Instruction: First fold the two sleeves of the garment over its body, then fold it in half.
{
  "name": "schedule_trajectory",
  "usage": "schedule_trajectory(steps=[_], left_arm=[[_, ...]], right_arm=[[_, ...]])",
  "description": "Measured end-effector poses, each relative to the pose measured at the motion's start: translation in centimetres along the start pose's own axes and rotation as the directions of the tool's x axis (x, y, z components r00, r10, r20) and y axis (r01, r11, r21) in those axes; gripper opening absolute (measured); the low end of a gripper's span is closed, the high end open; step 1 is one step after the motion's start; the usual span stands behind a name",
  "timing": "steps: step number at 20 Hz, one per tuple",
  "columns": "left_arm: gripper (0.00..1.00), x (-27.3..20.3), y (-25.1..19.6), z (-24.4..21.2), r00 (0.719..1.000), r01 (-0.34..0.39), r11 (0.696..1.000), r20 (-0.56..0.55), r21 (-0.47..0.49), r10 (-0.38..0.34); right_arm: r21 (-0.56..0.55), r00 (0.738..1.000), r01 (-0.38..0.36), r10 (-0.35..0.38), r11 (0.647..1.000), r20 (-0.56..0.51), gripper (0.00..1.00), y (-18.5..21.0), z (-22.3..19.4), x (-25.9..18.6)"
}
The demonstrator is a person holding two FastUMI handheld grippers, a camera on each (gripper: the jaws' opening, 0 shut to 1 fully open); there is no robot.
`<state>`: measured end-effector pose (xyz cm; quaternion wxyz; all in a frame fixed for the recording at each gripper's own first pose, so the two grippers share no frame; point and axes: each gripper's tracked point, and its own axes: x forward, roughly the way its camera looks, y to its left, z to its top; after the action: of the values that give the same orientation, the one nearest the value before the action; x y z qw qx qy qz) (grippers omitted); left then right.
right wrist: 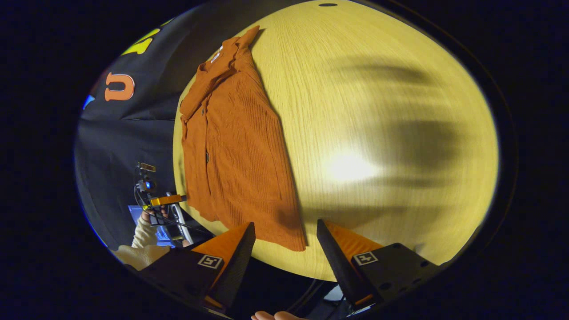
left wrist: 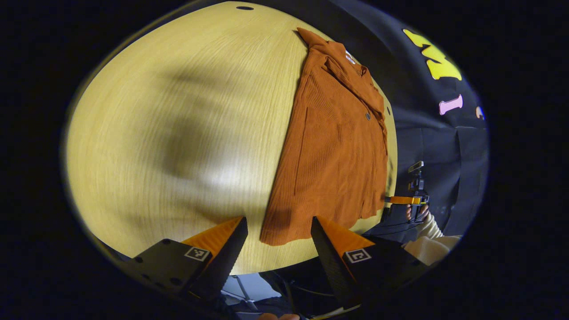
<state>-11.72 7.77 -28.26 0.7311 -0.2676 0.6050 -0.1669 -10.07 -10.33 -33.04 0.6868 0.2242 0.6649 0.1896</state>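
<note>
Both jaws spread wide, gripping nothing. The left gripper has the garment's hem corner right between its tips; same for the right gripper. Table edge sits just below, with bare wood alongside.

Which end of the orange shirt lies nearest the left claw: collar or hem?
The hem, just ahead of the open left claw; the collar lies far up the table.
</note>
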Motion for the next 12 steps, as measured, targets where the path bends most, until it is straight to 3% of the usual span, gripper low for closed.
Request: schedule_trajectory(steps=[1,2,3,5,7,8,9,10,12], left_arm=[[0.94,0.3,-0.3,0.3,1.0,-0.006,1.0,-0.015,-0.01,0.006],[0.94,0.8,0.2,0.1,0.998,-0.051,0.999,-0.036,0.005,0.052],[0.75,1.3,0.3,0.3,0.995,-0.089,0.996,-0.047,0.029,0.09],[0.65,2.0,-0.5,0.5,0.994,-0.096,0.994,-0.055,0.052,0.099],[0.64,2.6,-1.1,0.5,0.993,-0.1,0.993,-0.057,0.063,0.103],[0.7,3.1,-1.5,0.4,0.993,-0.098,0.993,-0.061,0.067,0.102],[0.63,3.4,-1.8,0.2,0.991,-0.104,0.991,-0.07,0.089,0.111],[0.59,3.8,-1.8,0.1,0.989,-0.12,0.985,-0.074,0.127,0.13],[0.46,4.0,-1.1,0.2,0.977,-0.184,0.969,-0.075,0.164,0.199]], right_arm=[[-0.012,1.0,-0.001,0.001,1.0,-0.008,0.82,0.1,-0.3,0.0],[-0.041,1.0,0.008,-0.009,0.999,-0.022,0.82,0.4,-0.7,0.5],[-0.076,0.998,0.021,-0.024,0.997,-0.05,0.79,0.7,-1.2,1.0],[-0.106,0.996,0.027,-0.035,0.994,-0.08,0.7,1.3,-1.7,1.7],[-0.125,0.995,0.038,-0.049,0.991,-0.085,0.7,1.6,-1.7,2.4],[-0.128,0.994,0.045,-0.057,0.991,-0.088,0.68,1.7,-1.7,3.0],[-0.125,0.995,0.042,-0.053,0.991,-0.085,0.48,1.8,-2.0,3.3],[-0.112,0.996,0.029,-0.039,0.993,-0.086,0.4,2.1,-1.5,3.2],[-0.09,0.996,0.008,-0.016,0.996,-0.086,0.36,2.5,-1.5,3.5]])
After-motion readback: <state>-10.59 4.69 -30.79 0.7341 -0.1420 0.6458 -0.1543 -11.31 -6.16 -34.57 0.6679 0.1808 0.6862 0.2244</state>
